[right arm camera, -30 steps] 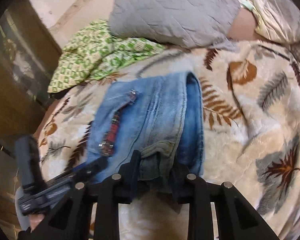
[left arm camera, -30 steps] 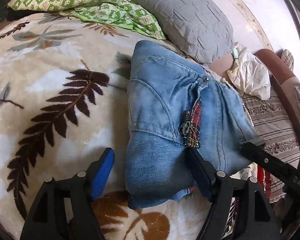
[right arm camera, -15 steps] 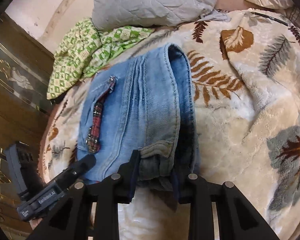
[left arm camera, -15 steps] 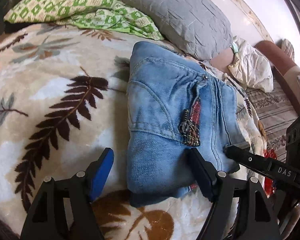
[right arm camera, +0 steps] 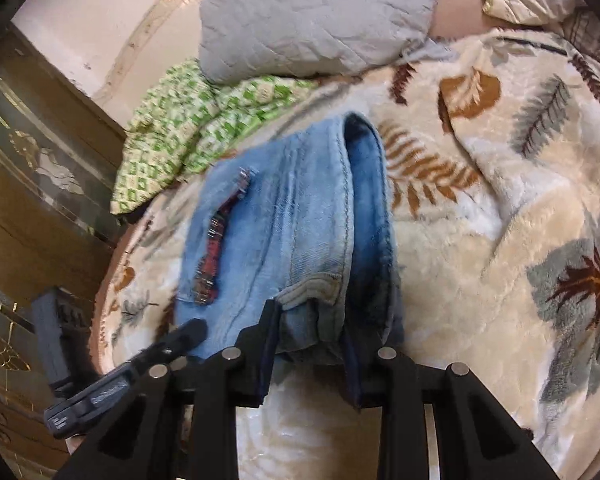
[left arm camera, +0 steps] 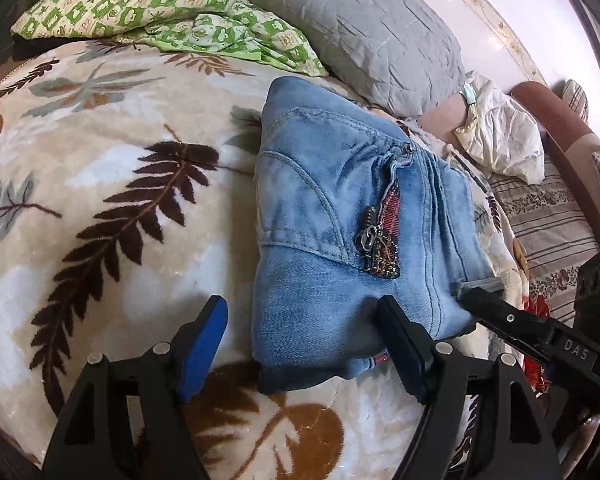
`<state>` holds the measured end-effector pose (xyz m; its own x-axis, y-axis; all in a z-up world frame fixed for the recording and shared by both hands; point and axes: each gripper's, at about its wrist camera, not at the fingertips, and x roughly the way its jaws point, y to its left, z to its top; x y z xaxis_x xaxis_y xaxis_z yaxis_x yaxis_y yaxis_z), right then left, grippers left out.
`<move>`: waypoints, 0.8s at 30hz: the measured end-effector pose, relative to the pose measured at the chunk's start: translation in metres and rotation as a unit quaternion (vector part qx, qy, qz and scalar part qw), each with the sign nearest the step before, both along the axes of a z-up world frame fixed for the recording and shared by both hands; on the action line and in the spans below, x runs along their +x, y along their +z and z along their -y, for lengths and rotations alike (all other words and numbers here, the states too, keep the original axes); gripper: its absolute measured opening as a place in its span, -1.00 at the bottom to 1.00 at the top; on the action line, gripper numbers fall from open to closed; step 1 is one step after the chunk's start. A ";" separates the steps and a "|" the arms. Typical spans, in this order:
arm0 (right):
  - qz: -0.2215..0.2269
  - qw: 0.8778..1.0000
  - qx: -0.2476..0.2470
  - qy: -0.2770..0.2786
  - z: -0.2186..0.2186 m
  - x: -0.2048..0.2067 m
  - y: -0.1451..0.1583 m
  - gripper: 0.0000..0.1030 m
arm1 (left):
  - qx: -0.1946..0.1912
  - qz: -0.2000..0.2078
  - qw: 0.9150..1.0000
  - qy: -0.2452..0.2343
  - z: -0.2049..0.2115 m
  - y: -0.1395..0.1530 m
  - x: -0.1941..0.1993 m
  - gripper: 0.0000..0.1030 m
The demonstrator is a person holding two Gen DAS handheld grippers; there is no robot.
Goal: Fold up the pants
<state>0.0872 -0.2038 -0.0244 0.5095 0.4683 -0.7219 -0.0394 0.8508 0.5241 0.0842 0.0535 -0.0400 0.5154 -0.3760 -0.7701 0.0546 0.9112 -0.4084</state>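
Observation:
Folded light-blue jeans (left arm camera: 320,200) with a zip and a red patterned trim lie on the leaf-print blanket (left arm camera: 100,160). My left gripper (left arm camera: 300,332) stands open and wide, its blue-padded fingers on either side of the jeans' near edge, not pressing it. In the right wrist view the same jeans (right arm camera: 292,220) run away from me. My right gripper (right arm camera: 312,320) is shut on the bunched hem at the near right corner. Its black finger (left arm camera: 476,300) shows at the jeans' right corner in the left wrist view.
A grey pillow (left arm camera: 360,28) and a green checked cloth (left arm camera: 160,0) lie beyond the jeans. A crumpled white cloth (left arm camera: 500,140) and a striped sheet (left arm camera: 552,216) are to the right. A dark wooden cabinet (right arm camera: 40,160) stands beside the bed's left edge.
My right gripper has sunk and rolled with the hem, and the jeans' raised right side has settled flatter onto the blanket. The left gripper has stayed put, still open.

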 end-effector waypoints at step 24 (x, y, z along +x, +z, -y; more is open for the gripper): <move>0.003 0.999 -0.039 0.007 -0.005 0.003 0.004 -0.43 | 0.036 0.018 0.999 -0.007 0.011 0.004 -0.001 0.50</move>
<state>0.0903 -0.1993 -0.0205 0.5084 0.4183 -0.7527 -0.0549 0.8881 0.4564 0.0830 0.0424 -0.0361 0.5377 -0.3279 -0.7767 0.0816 0.9372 -0.3392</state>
